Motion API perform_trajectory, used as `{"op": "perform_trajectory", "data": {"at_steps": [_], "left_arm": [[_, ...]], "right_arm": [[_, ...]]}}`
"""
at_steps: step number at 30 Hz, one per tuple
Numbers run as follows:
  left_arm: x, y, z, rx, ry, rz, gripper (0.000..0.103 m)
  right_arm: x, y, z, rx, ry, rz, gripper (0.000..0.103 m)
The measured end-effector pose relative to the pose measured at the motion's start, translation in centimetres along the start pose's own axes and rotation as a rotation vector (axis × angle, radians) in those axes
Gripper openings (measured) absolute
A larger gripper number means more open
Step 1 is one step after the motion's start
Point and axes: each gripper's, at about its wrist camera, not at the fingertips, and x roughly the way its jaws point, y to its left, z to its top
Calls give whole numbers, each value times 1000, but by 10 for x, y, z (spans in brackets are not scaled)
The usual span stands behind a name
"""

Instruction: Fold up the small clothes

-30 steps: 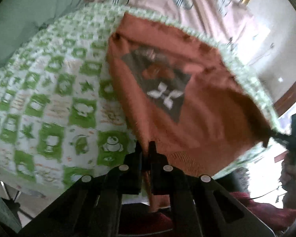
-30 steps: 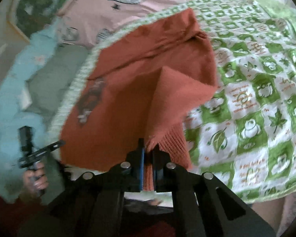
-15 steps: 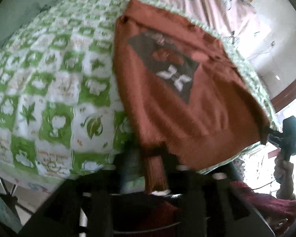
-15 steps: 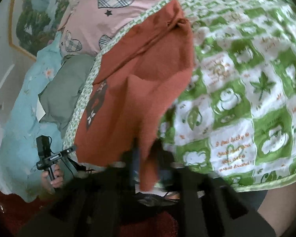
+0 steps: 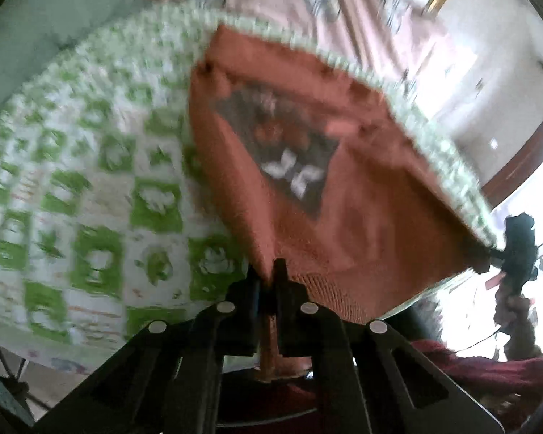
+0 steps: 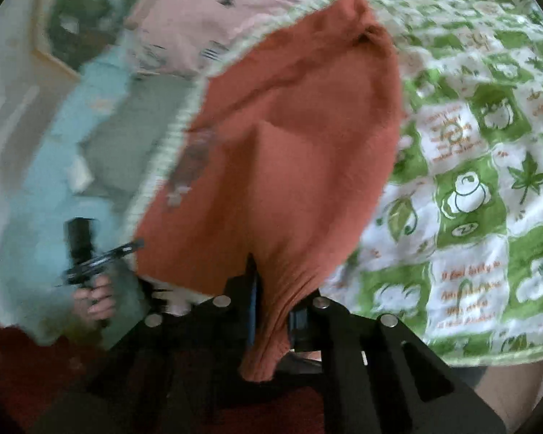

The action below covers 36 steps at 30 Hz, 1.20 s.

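Orange sweater lies on the green-checked blanket, its hem corners clamped by left tool and right tool.

blurred sweater graphic, smeared blanket

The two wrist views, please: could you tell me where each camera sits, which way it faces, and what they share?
Left wrist: rides the left gripper, looking along its fingers over the orange top on the green-checked blanket; the right gripper and its hand show far right.
Right wrist: rides the right gripper, facing the same orange top and blanket; the left gripper and hand show at left.
Shared: both pinch the top's hem and see the other gripper.
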Motion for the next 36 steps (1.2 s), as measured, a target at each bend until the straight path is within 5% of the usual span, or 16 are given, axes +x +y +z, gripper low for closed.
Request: {"op": "perform_trajectory", "data": {"at_steps": [11, 20, 28, 36], "left_arm": [[-34, 7, 30, -68, -160, -47, 4], [-20, -10, 142, -86, -355, -28, 4], [63, -3, 253, -99, -327, 89, 4], [161, 29, 311, -127, -227, 183, 4]], "right_arm": [[-8, 5, 24, -26, -41, 120, 8], [-1, -2, 143, -28, -229, 22, 8], [42, -22, 273, 18, -316, -180, 8], [101, -78, 331, 121, -289, -283, 8]]}}
